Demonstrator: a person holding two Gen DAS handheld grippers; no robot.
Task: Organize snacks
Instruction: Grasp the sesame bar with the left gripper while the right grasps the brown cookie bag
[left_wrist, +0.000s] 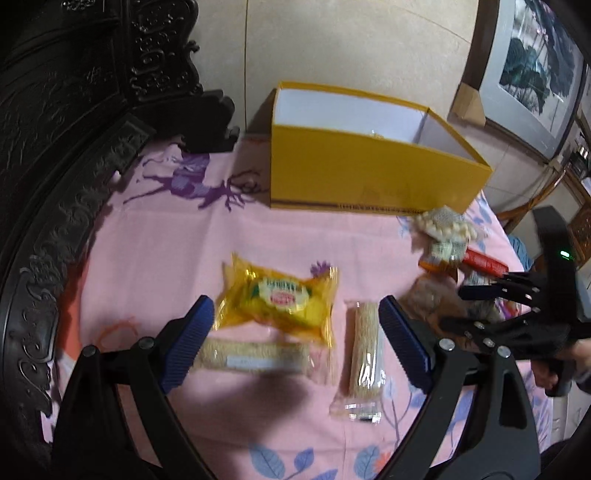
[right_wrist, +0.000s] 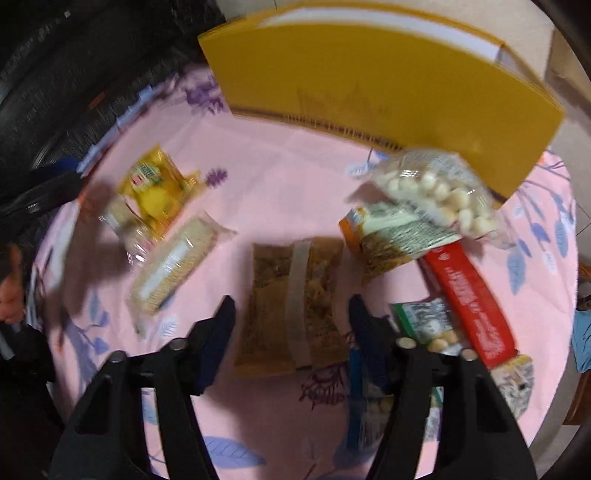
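A yellow open box (left_wrist: 369, 173) stands at the far side of the pink cloth; it also shows in the right wrist view (right_wrist: 369, 81). My left gripper (left_wrist: 299, 339) is open above a yellow snack packet (left_wrist: 280, 299), with a beige bar (left_wrist: 255, 358) below it and another beige bar (left_wrist: 365, 347) to the right. My right gripper (right_wrist: 291, 336) is open, with a brown snack bag (right_wrist: 295, 306) between its fingers. It also shows open at the right of the left wrist view (left_wrist: 480, 306). The yellow packet (right_wrist: 159, 184) lies far left in the right wrist view.
A pile of snacks lies at the right: a clear bag of white balls (right_wrist: 436, 192), an orange packet (right_wrist: 384, 236), a red bar (right_wrist: 469, 299) and a green packet (right_wrist: 424, 321). Dark carved furniture (left_wrist: 74, 147) borders the table on the left. The table edge (right_wrist: 554, 295) curves at the right.
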